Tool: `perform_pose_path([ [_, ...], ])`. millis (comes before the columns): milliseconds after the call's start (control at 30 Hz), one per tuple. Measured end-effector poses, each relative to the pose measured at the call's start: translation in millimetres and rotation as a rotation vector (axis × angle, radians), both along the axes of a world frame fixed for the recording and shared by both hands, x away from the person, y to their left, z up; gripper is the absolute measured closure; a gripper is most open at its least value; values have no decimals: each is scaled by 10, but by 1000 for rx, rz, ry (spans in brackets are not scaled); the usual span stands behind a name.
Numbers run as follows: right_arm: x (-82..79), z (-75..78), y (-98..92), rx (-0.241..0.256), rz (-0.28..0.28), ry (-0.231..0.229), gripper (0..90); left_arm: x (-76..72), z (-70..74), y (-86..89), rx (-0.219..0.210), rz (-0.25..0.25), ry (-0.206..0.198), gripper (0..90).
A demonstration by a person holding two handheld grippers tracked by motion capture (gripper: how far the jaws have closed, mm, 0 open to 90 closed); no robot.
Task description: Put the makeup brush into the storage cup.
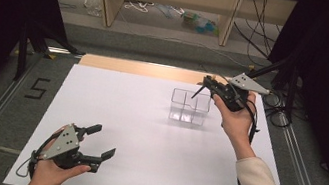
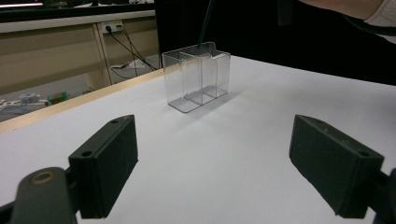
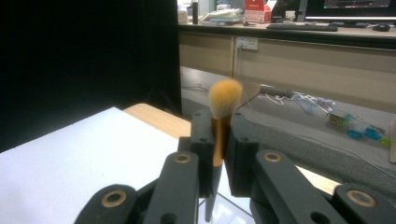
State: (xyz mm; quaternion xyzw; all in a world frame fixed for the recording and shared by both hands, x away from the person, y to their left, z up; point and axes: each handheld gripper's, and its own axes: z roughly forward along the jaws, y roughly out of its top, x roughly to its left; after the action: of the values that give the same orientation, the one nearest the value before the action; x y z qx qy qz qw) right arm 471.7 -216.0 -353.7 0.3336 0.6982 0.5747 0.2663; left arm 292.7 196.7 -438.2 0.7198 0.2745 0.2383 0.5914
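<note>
The worktop (image 1: 145,135) is covered by a white sheet, and on its far right part a clear plastic organiser (image 1: 190,107) with upright dividers is stood, well apart from the left gripper (image 1: 100,139). That gripper is held low at the near left edge, its fingers (image 2: 105,163) spread wide and empty. The right gripper (image 1: 205,85) is raised just above the organiser, and its fingers (image 3: 201,144) are clenched on a makeup brush (image 3: 221,121), gripped on the orange ferrule below the tuft, bristles up and the dark handle pointing down toward a compartment. The brush is judged light, stiff along the handle and soft at the tuft, so a hold on the ferrule or handle is best. The smooth handle may slip. The organiser looks light and easily tipped.
</note>
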Motion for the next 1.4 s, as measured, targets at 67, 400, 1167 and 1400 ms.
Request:
perform_pose_path([
  [67,-9,-2,8,4,0,20,839,3,2,4,5,-2,-5,151],
  [400,8,-18,23,-5,0,20,839,-4,-1,-1,-5,3,4,152],
  [1167,39,-75,84,-34,1,21,839,1,0,5,5,1,-4,152],
  [1400,52,-96,111,-46,2,13,839,-2,-1,0,2,-1,-2,151],
])
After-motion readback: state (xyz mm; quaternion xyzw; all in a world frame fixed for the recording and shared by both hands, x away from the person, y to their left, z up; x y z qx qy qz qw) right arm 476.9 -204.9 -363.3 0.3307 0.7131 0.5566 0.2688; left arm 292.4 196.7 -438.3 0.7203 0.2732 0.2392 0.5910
